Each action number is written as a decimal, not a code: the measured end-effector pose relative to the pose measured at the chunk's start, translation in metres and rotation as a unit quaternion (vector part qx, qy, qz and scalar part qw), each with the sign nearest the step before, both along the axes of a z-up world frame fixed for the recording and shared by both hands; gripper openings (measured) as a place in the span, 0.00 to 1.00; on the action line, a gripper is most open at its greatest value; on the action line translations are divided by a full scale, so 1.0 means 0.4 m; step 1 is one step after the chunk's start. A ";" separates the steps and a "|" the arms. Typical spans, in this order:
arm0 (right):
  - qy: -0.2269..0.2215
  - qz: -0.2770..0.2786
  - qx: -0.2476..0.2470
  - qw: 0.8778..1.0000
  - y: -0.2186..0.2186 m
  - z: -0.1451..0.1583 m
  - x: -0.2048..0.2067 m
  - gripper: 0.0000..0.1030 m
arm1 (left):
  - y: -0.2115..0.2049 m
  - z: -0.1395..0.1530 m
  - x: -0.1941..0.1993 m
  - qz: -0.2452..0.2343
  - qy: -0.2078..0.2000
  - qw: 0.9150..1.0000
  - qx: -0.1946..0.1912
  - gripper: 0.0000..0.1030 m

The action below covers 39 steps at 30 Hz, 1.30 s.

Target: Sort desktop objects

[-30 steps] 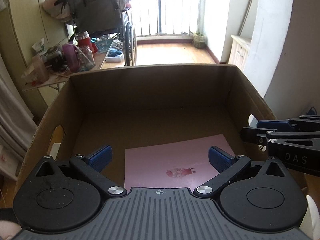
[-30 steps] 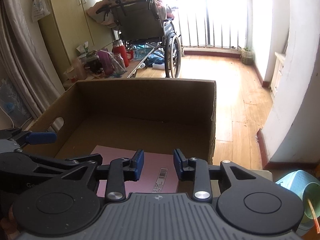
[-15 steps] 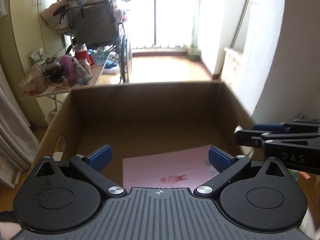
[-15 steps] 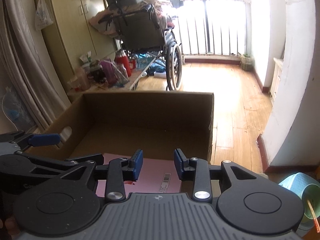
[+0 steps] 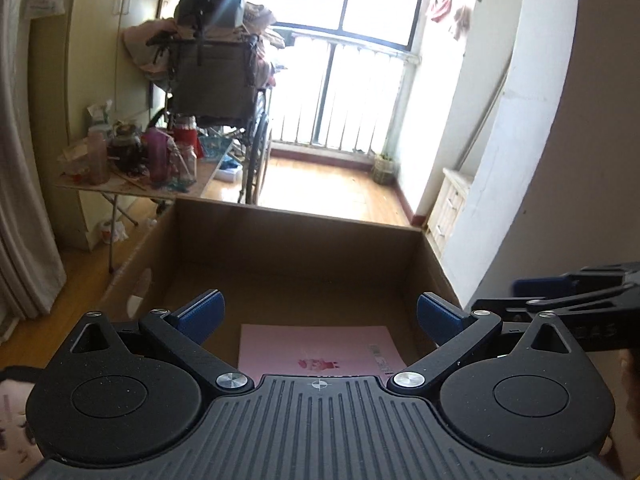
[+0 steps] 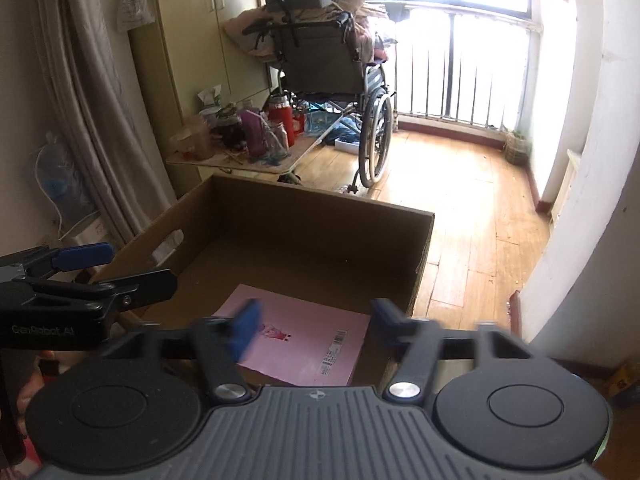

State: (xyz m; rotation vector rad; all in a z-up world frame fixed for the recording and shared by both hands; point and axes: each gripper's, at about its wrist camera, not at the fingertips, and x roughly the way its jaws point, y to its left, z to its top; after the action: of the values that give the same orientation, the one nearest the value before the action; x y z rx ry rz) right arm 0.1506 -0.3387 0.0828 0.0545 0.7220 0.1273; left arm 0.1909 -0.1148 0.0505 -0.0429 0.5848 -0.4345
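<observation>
Inside cardboard box, pink book flat near front wall.

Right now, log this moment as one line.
pink book: flat in cardboard box | left tongs: open, empty | right tongs: opening, empty

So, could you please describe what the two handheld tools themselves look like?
Both are matte black. The left tool has a ribbed grey-black body, two round discs, silver pivot screws and angled link arms ending in blue pads. The right tool is built the same. White lettering marks the side of each, partly legible.
</observation>
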 end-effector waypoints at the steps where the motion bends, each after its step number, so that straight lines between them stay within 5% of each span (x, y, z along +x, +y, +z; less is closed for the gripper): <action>1: -0.003 0.004 -0.004 1.000 0.004 0.010 -0.009 0.70 | 0.003 0.007 -0.006 0.001 -0.003 1.000 0.002 1.00; 8: -0.017 0.026 -0.045 0.998 0.047 0.087 -0.053 0.98 | 0.019 0.032 -0.045 0.003 0.002 1.000 0.020 1.00; 22: 0.034 0.029 -0.080 0.996 0.105 0.117 -0.082 1.00 | 0.123 0.019 -0.091 0.024 0.017 0.999 -0.036 1.00; 31: 0.036 0.032 -0.091 0.995 0.118 0.117 -0.066 1.00 | 0.122 0.045 -0.099 0.029 0.000 1.000 0.011 1.00; 39: 0.008 0.040 -0.061 0.997 0.111 0.137 -0.024 1.00 | 0.111 0.031 -0.061 0.023 0.021 0.999 -0.002 1.00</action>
State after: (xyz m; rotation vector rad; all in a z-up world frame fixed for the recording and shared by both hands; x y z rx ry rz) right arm 0.1410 -0.2944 0.1377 -0.0893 0.7470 0.1598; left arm 0.1665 -0.0702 0.0628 -0.0704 0.6234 -0.3901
